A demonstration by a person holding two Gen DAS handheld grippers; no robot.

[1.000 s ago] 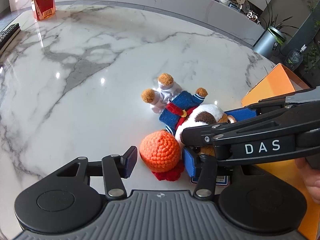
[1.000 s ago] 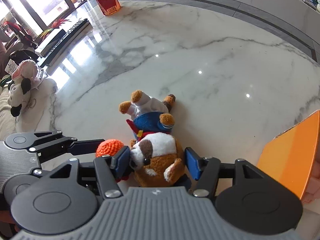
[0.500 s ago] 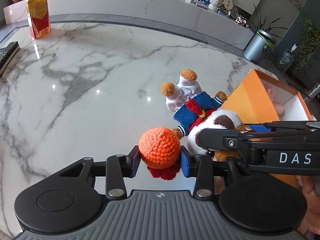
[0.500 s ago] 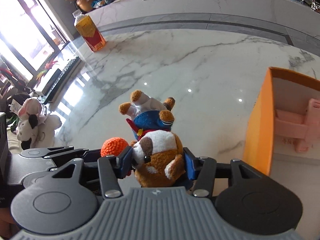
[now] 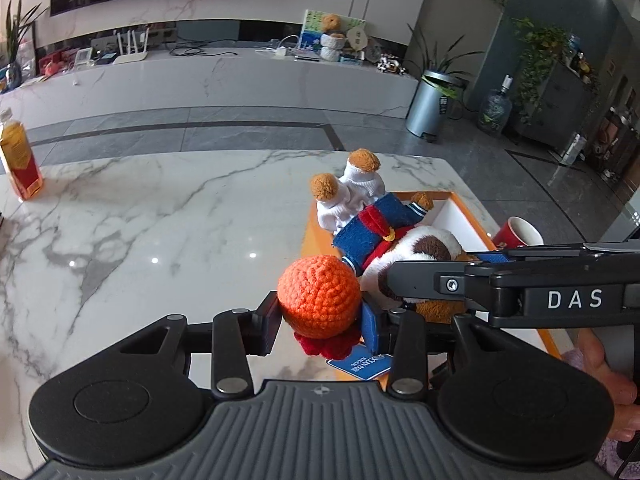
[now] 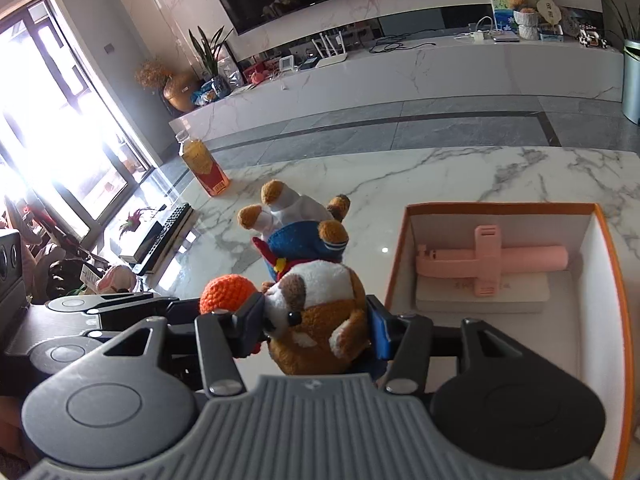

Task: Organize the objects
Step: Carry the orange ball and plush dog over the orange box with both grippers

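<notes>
Both picks done, drop-off pending.

Left gripper (image 5: 320, 320) is clamped on the orange crochet ball (image 5: 318, 296), pads pressing its sides, a red crochet piece hanging under it. Ball is clear of the table (image 5: 160, 220), held just beside the box's near-left corner.

Right gripper (image 6: 316, 326) is closed on the head of the plush dog (image 6: 316, 304): brown-and-white, blue sailor top, white trousers. It is upside down, feet pointing away, head squeezed between the pads. It hangs over the table just left of the orange box (image 6: 400, 248), not yet over the opening.

Box is open, white inside. Already in it: a pink selfie-stick-type holder (image 6: 488, 262) lying on a flat white pad. Room beside it looks ample for both toys.

My read: roughly halfway for these two items. Left to do: carry both over the rim, lower, release.

Still on the table: a juice bottle (image 6: 202, 164) far left and a red cup (image 5: 518, 232) behind the box. Can't tell if those are part of the job.
</notes>
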